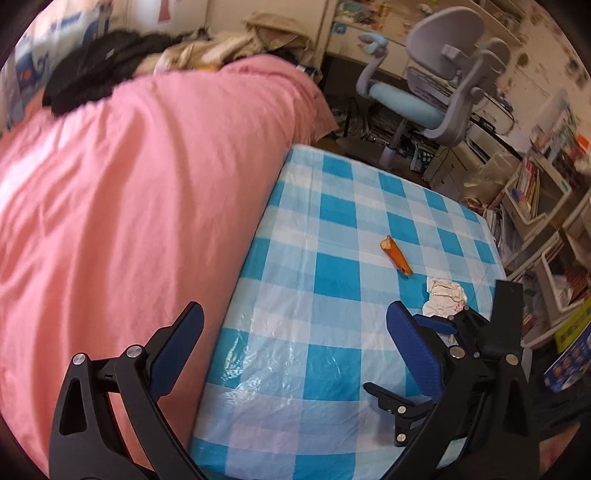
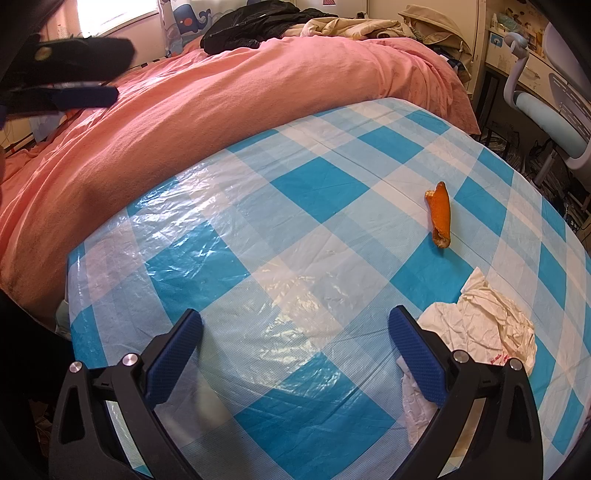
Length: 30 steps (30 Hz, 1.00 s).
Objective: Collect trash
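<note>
An orange peel (image 2: 439,218) lies on the blue-and-white checked plastic cover (image 2: 314,184); it also shows in the left wrist view (image 1: 397,254). A crumpled white paper (image 2: 484,325) lies just right of my right gripper (image 2: 295,321), touching its right finger; the paper shows in the left wrist view (image 1: 445,295) too. My right gripper is open and empty above the cover. My left gripper (image 1: 295,314) is open and empty, over the cover's left edge. The right gripper appears in the left wrist view (image 1: 443,328), and the left gripper in the right wrist view (image 2: 74,74).
A pink duvet (image 1: 129,166) borders the cover on the left, with dark and beige clothes (image 2: 266,22) piled at its far end. A grey and light blue desk chair (image 1: 436,96) stands beyond the cover. Shelves with books (image 1: 535,206) stand at the right.
</note>
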Motion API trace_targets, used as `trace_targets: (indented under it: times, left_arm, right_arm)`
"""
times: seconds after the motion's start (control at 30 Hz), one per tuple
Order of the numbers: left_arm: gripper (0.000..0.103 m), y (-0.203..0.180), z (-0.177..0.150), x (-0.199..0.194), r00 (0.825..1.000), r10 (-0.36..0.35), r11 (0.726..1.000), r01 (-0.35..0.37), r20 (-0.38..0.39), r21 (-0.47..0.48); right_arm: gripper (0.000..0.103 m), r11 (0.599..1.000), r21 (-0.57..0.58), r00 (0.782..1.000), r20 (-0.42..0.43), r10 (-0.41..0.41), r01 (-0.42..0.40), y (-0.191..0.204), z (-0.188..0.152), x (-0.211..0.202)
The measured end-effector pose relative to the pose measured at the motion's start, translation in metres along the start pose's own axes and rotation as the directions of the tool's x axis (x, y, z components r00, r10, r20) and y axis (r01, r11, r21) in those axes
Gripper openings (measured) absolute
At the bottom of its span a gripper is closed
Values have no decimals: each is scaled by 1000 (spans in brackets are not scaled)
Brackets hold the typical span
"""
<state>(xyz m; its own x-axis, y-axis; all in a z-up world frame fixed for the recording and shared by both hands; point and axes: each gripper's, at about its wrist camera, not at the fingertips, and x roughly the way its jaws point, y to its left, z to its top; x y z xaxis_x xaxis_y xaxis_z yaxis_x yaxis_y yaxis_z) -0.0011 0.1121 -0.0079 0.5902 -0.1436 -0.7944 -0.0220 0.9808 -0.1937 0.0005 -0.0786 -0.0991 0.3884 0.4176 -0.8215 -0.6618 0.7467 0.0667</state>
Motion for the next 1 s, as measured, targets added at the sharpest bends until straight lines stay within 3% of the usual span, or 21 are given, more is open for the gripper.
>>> trace_targets:
  times: [0.17,0.33,0.63,0.7,0.73,0.83,1.0]
  left_arm:
    - [95,1,-1,22,999,15,999,-16,-47,-28]
    - [95,-16,0,40,996,62,998,-60,-66,34]
    - [95,-51,9,66,995,78,993,-71,-68,96]
    - [95,-55,11,72,995,77,993,-70,-70,99]
    - [95,-58,13,75,995,75,993,-68,-70,102]
    - [95,-68,17,86,995,64,993,-57,-71,103]
    - [94,-91,22,113,995,44,993,-35,-85,114]
  right_arm:
    - [96,1000,0,1000,0,0,0,0,0,0]
    - [96,1000,0,1000,0,0,0,0,0,0]
    - [96,1000,6,1000,-31,0,0,-1,1,0]
    - [96,1000,21,997,-76,7,-5,-3,-3,-10]
    - [96,1000,11,999,-52,1,-1,-4,-6,-24]
    - [96,994,-18,994,36,-106,106,-14,-15,-61]
    - [96,976,110,976,94,-196,186,-63,-29,-83]
